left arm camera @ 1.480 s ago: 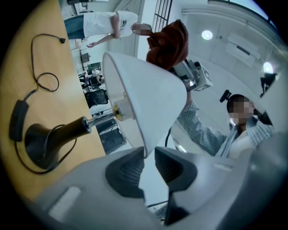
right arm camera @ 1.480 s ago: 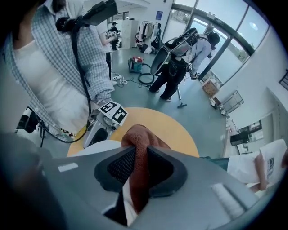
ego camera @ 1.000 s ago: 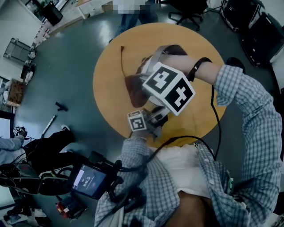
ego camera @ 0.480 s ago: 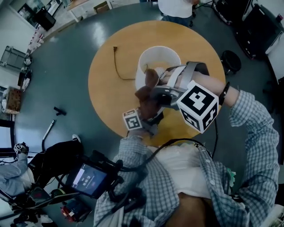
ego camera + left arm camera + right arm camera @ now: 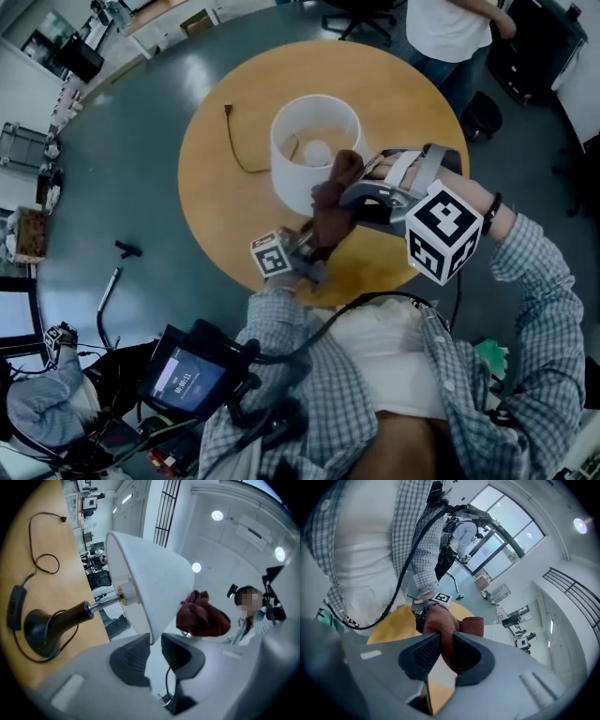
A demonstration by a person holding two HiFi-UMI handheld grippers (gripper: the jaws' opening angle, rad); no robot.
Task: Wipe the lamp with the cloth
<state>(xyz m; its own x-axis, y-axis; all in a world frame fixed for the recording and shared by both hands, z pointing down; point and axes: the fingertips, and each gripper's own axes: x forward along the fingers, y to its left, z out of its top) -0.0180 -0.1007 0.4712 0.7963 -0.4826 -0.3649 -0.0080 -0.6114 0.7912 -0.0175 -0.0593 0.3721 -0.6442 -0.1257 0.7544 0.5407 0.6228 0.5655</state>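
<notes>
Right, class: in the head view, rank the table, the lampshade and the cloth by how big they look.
Largest to smallest:
1. table
2. lampshade
3. cloth, bunched in the right gripper and partly hidden, so it may look smaller than it is.

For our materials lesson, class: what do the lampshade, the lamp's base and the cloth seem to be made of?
The lampshade: smooth matte white, likely plastic or stiff fabric. The base: dark brown with a soft sheen, perhaps varnished wood or painted metal. The cloth: maroon woven textile; visible weave, soft crumpled folds.
</notes>
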